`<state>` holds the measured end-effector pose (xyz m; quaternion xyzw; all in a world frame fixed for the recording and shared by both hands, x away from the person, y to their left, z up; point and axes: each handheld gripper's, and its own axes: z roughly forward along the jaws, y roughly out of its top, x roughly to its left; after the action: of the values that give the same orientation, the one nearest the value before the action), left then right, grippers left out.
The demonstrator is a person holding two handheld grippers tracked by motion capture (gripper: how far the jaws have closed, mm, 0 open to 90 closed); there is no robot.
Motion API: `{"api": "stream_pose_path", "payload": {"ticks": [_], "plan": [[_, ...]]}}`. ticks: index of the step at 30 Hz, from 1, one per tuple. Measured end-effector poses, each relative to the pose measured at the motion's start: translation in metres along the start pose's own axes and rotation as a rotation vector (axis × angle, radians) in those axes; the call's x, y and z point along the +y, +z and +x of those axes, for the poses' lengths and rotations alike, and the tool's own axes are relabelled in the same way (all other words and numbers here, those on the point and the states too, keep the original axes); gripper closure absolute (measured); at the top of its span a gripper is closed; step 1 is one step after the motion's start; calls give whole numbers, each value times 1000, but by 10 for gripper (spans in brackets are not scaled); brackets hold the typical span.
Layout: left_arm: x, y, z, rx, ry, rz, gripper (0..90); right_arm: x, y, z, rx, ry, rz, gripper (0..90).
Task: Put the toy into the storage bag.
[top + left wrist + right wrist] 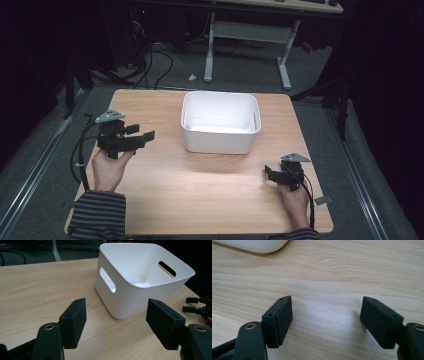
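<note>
Wooden table point(165, 190) carries the whole scene, pale grain under a pool of light. At its left side the person's left hand point(109, 167) holds the left gripper point(140, 134) above the wood, its jaws pointed toward the white tub point(220, 137) — they stand apart with nothing between them, and the left gripper view looks between the two black pads point(75, 322) at bare table and the tub's near corner. A striped sleeve point(97, 215) covers that forearm.

In the middle, a little toward the far edge, sits the white tub, upright and empty, with a slot handle cut in each short wall point(108, 280). It is well apart from both grippers.

At the right, near the table's front edge, the right hand point(295, 202) holds the right gripper point(269, 172) low over the wood, aimed leftward — its jaws also spread wide and holding nothing, with only wood grain showing between the pads point(283, 320) in the right gripper view.
</note>
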<state>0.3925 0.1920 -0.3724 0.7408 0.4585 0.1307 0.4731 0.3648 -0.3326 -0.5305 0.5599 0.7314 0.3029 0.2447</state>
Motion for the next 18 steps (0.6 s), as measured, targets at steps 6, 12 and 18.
{"api": "stream_pose_path", "payload": {"ticks": [6, 12, 18], "plan": [[-24, -4, 11, 26, -32, -5, 323, 0, 0, 0, -1, 0, 0, 263], [-41, -5, 17, 28, -105, 9, 343, 0, 0, 0, 0, 1, 0, 263], [-58, 0, 17, 49, -111, 8, 323, 0, 0, 0, 3, -6, -1, 263]]}}
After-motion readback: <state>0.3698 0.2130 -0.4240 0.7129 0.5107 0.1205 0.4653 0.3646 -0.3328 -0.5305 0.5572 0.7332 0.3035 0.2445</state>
